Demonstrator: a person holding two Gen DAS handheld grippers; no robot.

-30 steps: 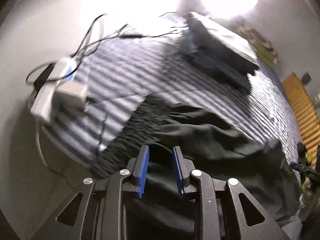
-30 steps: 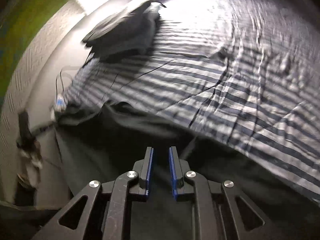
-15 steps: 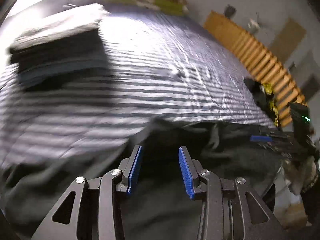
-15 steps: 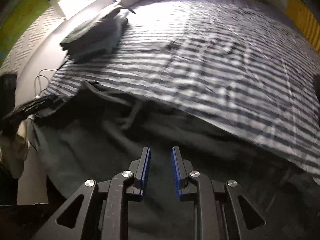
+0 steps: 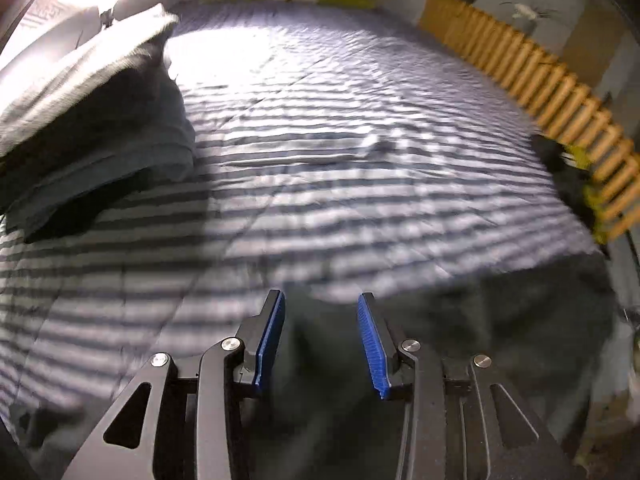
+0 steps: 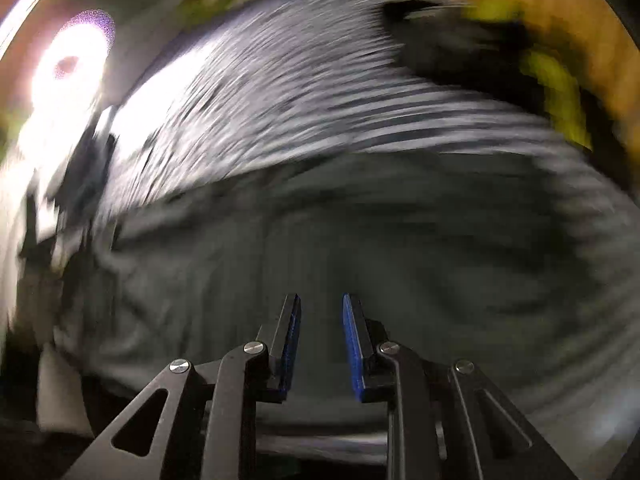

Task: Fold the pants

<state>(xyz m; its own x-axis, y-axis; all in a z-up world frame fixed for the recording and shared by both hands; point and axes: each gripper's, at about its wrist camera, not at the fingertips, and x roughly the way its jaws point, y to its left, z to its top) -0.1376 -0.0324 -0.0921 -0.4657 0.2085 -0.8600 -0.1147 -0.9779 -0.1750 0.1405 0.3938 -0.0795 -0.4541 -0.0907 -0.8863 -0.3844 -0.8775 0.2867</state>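
Striped bedding (image 5: 340, 168) stretches ahead of both claws, the dark pants (image 6: 340, 248) spread just beneath them. Left gripper (image 5: 320, 340) gapes empty; right gripper (image 6: 320, 344) has just been parting, nothing between. Best slow down and pinch one edge squarely.

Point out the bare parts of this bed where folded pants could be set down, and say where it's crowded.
Free: the wide middle of the striped bedspread, between the stack of folded clothes on the left, the wooden slats on the right and the dark pants along the near edge. Crowded: that near edge, and the left side under the stack.
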